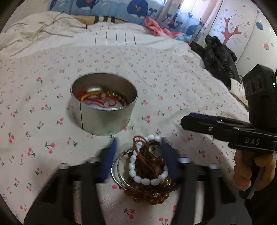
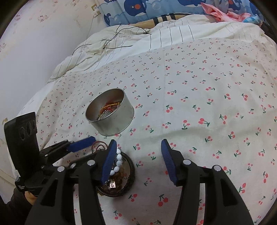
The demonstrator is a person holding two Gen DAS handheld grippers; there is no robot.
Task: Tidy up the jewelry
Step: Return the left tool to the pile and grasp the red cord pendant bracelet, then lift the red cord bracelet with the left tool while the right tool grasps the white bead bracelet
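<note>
I see a bed under a cherry-print sheet (image 2: 199, 97), a striped cream duvet (image 2: 138, 39) bunched behind it, whale-patterned padding (image 2: 138, 10) beyond, and a pale wall (image 2: 34, 43) at left.

The sheet (image 2: 199, 97) is cream with red cherries, the tin (image 1: 103, 119) silver, the bead bracelet (image 1: 138, 166) white, the gripper pads (image 2: 167, 155) blue.

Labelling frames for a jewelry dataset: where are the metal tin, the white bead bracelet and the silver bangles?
metal tin (image 1: 103, 119): left wrist view, front outer wall.
white bead bracelet (image 1: 132, 167): left wrist view, bead on its left side.
silver bangles (image 1: 115, 170): left wrist view, left curve of the rings.
</note>
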